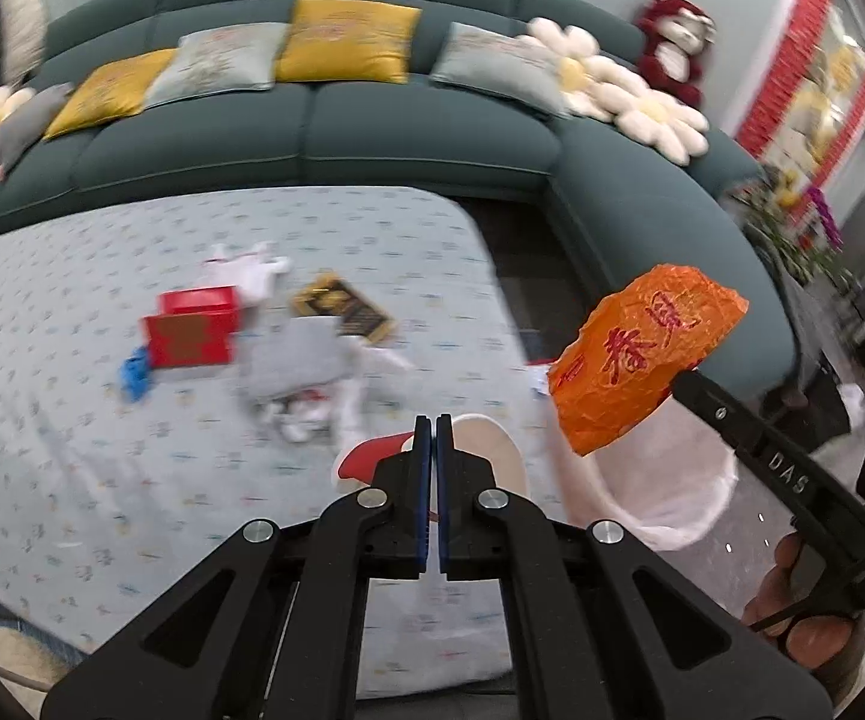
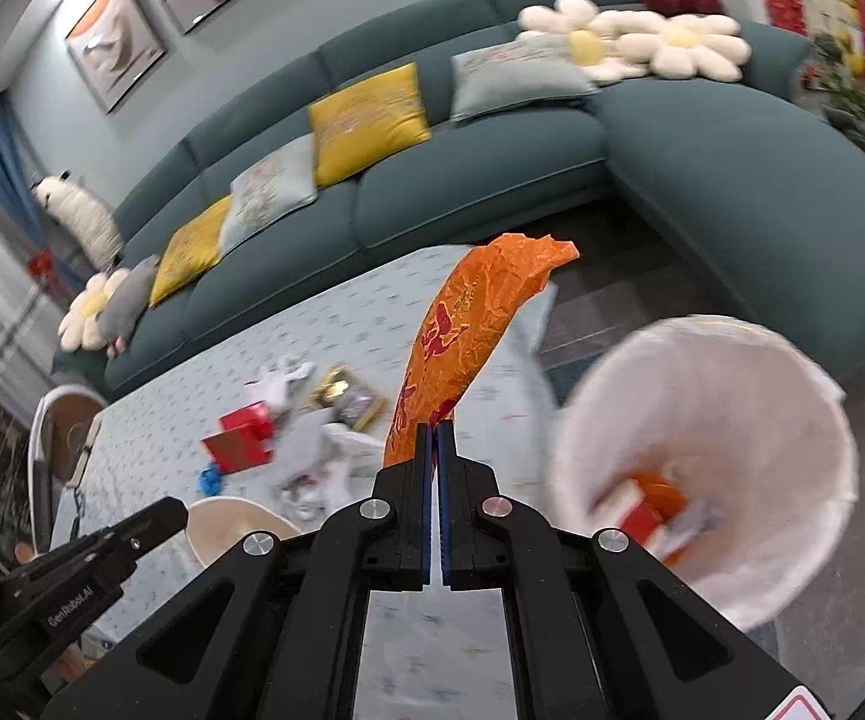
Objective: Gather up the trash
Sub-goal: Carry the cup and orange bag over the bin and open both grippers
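One orange wrapper pinched in my right gripper, held beside the lined bin, not over it. Left gripper closed, empty. Release now risks a floor drop.

Left gripper black linkage arms, blue finger pads, silver pivot screws, right gripper the same, "DAS" lettering, bare fingers on handle

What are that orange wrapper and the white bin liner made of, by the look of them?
The orange wrapper looks like thin crinkled plastic film or foil, glossy: fine creases catch the light, and red characters are printed on it. The white bin liner seems soft, thin translucent plastic, matte, with its edge rumpled over the rim. Blur leaves both uncertain.
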The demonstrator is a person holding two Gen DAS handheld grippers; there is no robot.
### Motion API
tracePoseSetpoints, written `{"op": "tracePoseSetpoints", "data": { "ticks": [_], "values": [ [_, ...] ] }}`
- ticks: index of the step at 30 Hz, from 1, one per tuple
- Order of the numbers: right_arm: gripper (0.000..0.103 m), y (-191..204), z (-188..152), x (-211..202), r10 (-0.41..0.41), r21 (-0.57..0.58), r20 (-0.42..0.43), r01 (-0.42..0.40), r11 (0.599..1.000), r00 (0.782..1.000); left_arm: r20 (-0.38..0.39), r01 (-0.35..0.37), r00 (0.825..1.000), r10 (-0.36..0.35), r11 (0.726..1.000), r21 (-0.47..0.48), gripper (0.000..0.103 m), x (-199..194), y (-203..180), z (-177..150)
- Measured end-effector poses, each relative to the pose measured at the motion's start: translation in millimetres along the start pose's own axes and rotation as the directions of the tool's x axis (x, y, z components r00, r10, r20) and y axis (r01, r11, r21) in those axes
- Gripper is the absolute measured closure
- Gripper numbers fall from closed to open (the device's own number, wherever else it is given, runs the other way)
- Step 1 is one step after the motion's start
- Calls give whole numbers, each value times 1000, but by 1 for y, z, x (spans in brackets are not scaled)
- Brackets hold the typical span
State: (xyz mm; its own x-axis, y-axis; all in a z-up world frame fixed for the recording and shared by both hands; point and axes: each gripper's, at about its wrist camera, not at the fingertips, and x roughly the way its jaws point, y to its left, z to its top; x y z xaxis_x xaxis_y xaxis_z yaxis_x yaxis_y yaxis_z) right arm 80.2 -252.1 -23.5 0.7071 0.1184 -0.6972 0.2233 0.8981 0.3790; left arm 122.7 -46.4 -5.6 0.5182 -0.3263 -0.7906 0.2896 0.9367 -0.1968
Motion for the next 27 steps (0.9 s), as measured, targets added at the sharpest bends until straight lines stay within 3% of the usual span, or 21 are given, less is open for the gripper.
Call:
{"op": "tracePoseSetpoints", "data": {
  "ticks": [9, 17, 22, 27],
  "values": [
    [100, -83, -10, -34, -104, 97, 34, 100, 990, 994, -23, 101, 995, -99, 986, 131, 103, 17, -93, 7],
    [100, -129, -19, -43, -160, 144, 31, 154, 977, 987, -71, 142, 989, -130, 967, 209, 103, 46, -151, 5],
    [100, -137, -19, -32, -161, 156, 15, 156, 975, 987, -80, 134, 989, -120, 970, 201, 103, 55, -154, 8],
    [100, -134, -19, -22, -157, 132, 6, 154, 979, 988, -92, 99, 992, -86, 986, 135, 100, 56, -117, 2]
  ]
}}
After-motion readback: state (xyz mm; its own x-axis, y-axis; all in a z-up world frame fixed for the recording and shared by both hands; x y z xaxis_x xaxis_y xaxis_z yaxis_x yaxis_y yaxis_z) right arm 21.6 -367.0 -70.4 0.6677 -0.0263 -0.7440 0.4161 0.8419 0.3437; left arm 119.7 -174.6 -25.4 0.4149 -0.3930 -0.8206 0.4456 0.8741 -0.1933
